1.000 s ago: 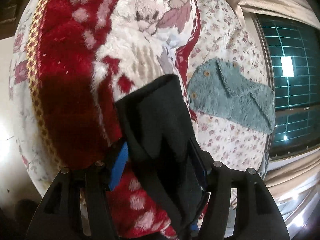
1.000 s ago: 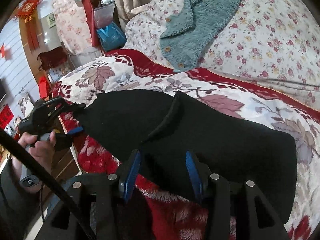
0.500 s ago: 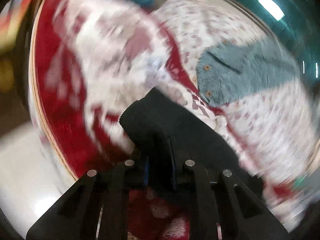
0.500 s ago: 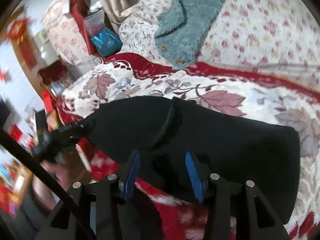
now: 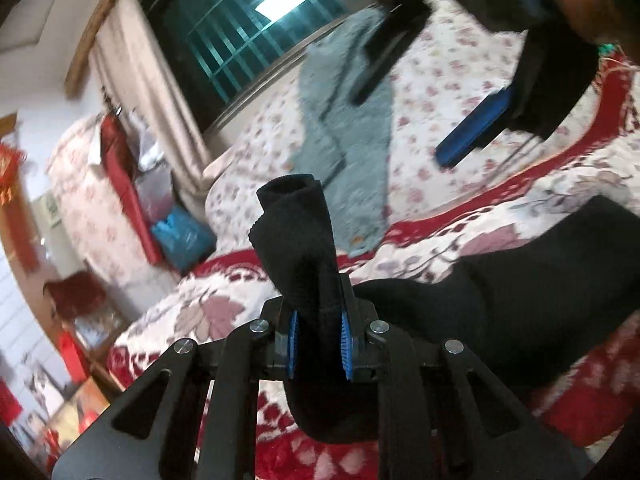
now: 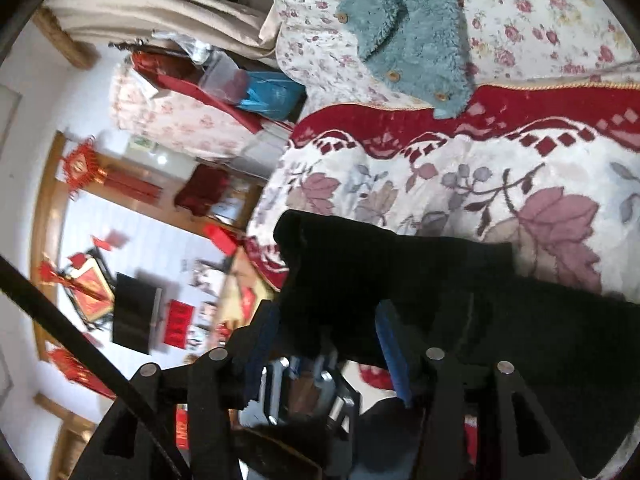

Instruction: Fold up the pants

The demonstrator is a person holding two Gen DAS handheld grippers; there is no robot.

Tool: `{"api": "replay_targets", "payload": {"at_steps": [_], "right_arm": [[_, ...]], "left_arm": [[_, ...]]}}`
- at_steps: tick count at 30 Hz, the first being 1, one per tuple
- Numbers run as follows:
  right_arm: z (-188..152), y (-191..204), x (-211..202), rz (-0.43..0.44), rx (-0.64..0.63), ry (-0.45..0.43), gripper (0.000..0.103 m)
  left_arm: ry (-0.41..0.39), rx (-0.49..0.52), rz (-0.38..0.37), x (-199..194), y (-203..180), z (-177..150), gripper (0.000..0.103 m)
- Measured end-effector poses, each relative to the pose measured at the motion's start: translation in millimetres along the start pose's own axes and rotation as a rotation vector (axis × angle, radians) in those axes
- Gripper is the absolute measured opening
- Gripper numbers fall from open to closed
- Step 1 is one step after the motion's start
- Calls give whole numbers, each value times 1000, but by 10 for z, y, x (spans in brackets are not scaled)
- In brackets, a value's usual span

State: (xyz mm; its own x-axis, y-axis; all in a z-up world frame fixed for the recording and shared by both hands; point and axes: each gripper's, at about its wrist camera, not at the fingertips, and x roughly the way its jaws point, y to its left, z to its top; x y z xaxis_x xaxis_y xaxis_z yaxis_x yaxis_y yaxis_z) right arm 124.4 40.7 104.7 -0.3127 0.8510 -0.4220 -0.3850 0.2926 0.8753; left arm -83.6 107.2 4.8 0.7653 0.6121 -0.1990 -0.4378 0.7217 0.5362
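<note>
Pants end pinched, lifted over the blanket.

My left gripper (image 5: 316, 342) is clamped on the black pants (image 5: 540, 292), which trail onto the blanket (image 5: 224, 304). Right gripper (image 6: 326, 354) has just widened, seemingly loose around cloth. Soft, limp: I'd grip the edges.

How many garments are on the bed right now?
2. The black knit pants are on the red-and-cream floral blanket, nearest the cameras. The teal fleece buttoned top lies beyond them on the rose-print sheet. More may be hidden out of view.
</note>
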Motion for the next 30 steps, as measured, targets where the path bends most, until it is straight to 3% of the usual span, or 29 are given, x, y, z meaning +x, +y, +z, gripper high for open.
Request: {"api": "replay_targets", "payload": {"at_steps": [6, 13, 15, 16, 17, 22, 30], "right_arm": [[-21, -135, -21, 78, 45, -48, 58], [-68, 14, 10, -72, -94, -4, 59], [-88, -37, -125, -164, -134, -34, 49], [-92, -110, -166, -174, -129, -11, 25], [-106, -192, -232, -181, -125, 2, 15], [-243, -634, -615, -235, -91, -5, 13], [-366, -1359, -1010, -205, 76, -28, 13]], "left_arm": [[-54, 106, -47, -265, -217, 131, 15], [-110, 245, -136, -556, -503, 209, 15], [-126, 288, -161, -664, -613, 228, 15], [-129, 303, -170, -709, -659, 235, 15], [-133, 319, -182, -760, -713, 249, 15], [-141, 447, -226, -904, -1164, 347, 15], [-92, 558, -292, -949, -1838, 435, 15]]}}
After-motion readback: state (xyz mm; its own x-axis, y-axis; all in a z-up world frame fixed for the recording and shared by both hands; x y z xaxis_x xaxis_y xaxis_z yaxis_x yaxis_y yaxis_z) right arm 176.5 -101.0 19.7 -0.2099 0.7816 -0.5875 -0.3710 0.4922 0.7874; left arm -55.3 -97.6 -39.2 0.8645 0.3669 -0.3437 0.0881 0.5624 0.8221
